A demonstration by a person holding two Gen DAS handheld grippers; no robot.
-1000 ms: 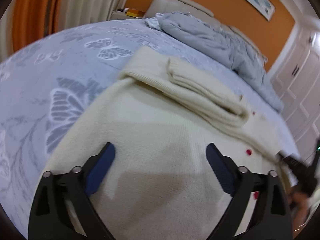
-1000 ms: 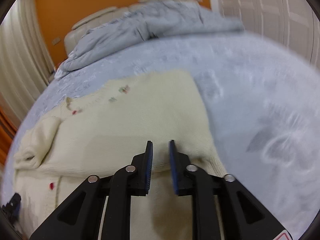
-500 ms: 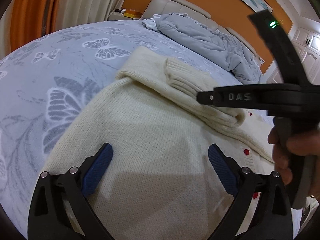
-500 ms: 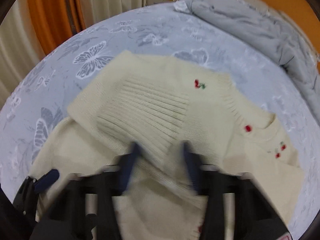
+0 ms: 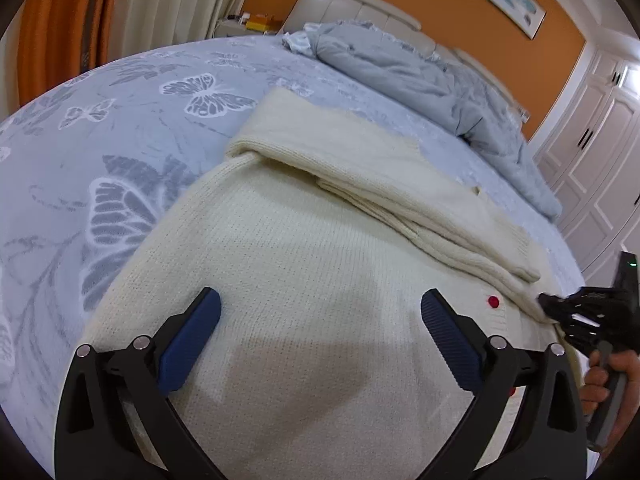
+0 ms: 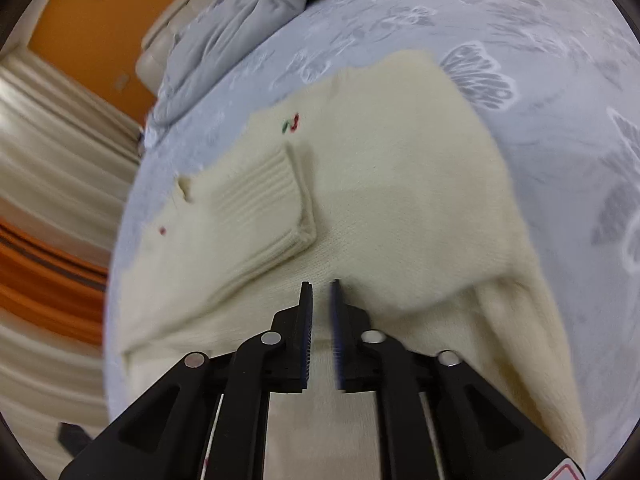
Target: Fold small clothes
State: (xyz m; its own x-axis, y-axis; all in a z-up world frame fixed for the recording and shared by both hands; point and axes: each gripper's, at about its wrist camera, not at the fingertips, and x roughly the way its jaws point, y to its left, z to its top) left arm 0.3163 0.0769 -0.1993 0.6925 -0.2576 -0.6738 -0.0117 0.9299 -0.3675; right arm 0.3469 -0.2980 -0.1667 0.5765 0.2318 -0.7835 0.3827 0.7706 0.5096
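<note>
A cream knitted cardigan [image 5: 304, 264] with red buttons lies flat on the bed, one sleeve [image 5: 408, 200] folded across its chest. My left gripper [image 5: 320, 320] is open and empty, hovering over the cardigan's lower body. In the right wrist view the cardigan [image 6: 400, 184] shows with its ribbed sleeve cuff [image 6: 272, 204] lying on it and a small cherry embroidery [image 6: 292, 123]. My right gripper [image 6: 320, 308] has its jaws nearly together over the knit, with a narrow gap and nothing between them. It also shows in the left wrist view [image 5: 576, 312] at the cardigan's right edge.
The bed has a pale blue butterfly-print sheet [image 5: 120, 152]. A crumpled grey duvet [image 5: 420, 72] lies by the headboard [image 5: 360, 8]. Curtains [image 5: 132, 4] hang at the left, white wardrobe doors [image 5: 600, 144] at the right.
My right gripper swung across over the sleeve and came back down to the cardigan's right edge. The sleeve now lies flatter across the chest. My left gripper stayed open in place.
</note>
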